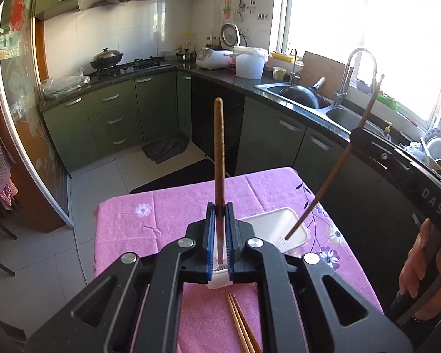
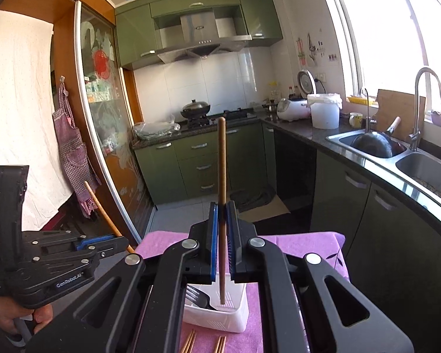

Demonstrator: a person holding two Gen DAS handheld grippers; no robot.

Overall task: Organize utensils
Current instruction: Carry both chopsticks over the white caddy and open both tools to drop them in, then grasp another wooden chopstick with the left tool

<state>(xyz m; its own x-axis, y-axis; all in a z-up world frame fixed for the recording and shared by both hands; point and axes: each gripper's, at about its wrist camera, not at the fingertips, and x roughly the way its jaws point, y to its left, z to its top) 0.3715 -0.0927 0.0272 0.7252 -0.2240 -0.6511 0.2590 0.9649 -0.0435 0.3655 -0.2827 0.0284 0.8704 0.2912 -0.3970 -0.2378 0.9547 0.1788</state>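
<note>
Left gripper [image 1: 220,214] clamped on a brown chopstick [image 1: 219,153], right gripper [image 2: 222,214] on another chopstick [image 2: 222,182], tips inside white utensil box [image 2: 217,317].

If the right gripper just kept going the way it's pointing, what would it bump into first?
Probably nothing on the table: the right gripper, clamping a chopstick, points over the cloth toward the green cabinets. Depth is uncertain.

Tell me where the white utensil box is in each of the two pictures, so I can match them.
Left wrist view: the white box lies low and right of centre on the pink cloth, partly behind the left gripper.
Right wrist view: the box sits bottom centre, under the right gripper, with a fork inside.
Shared landmark: the sink faucet.
</note>
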